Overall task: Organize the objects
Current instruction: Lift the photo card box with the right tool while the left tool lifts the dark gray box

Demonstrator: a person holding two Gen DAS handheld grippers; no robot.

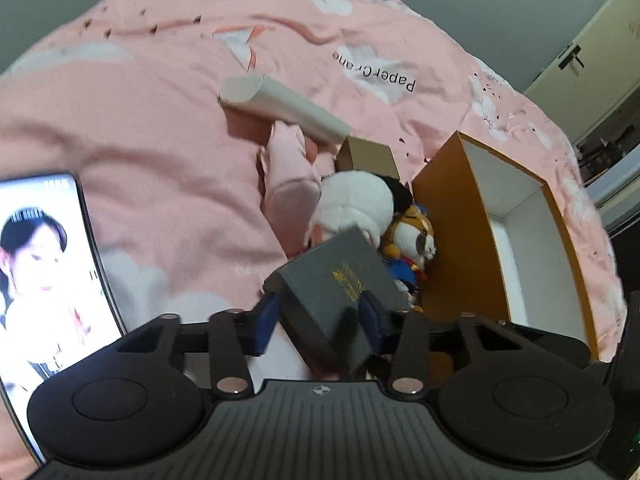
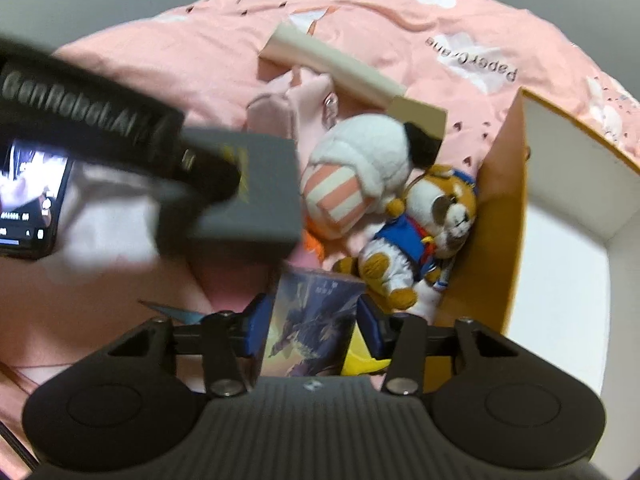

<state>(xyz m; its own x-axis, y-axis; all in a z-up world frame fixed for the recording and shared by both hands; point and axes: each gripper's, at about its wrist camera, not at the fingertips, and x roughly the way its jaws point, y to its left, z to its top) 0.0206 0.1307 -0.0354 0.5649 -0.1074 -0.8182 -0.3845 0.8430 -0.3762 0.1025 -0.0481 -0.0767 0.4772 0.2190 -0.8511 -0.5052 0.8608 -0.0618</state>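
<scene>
My left gripper [image 1: 320, 312] is shut on a dark grey box with gold print [image 1: 340, 280], which is tilted between the blue pads. In the right wrist view the same grey box [image 2: 264, 184] hangs above the bed. My right gripper [image 2: 312, 324] is shut on a box with a blue fantasy picture [image 2: 312, 320]. Just beyond lie a white plush with pink stripes [image 2: 360, 160] and an orange-and-white dog plush in blue [image 2: 432, 220]. The dog plush rests against the wall of an open orange box with a white inside [image 2: 504, 208], seen at the right in the left wrist view [image 1: 452, 216].
A long white box [image 1: 288, 106], a pink pouch [image 1: 288, 176] and a small brown box [image 1: 368, 156] lie farther back on the pink bedspread [image 1: 160, 140]. A lit phone [image 1: 48, 272] lies at the left. Something yellow [image 2: 364, 360] shows under my right gripper.
</scene>
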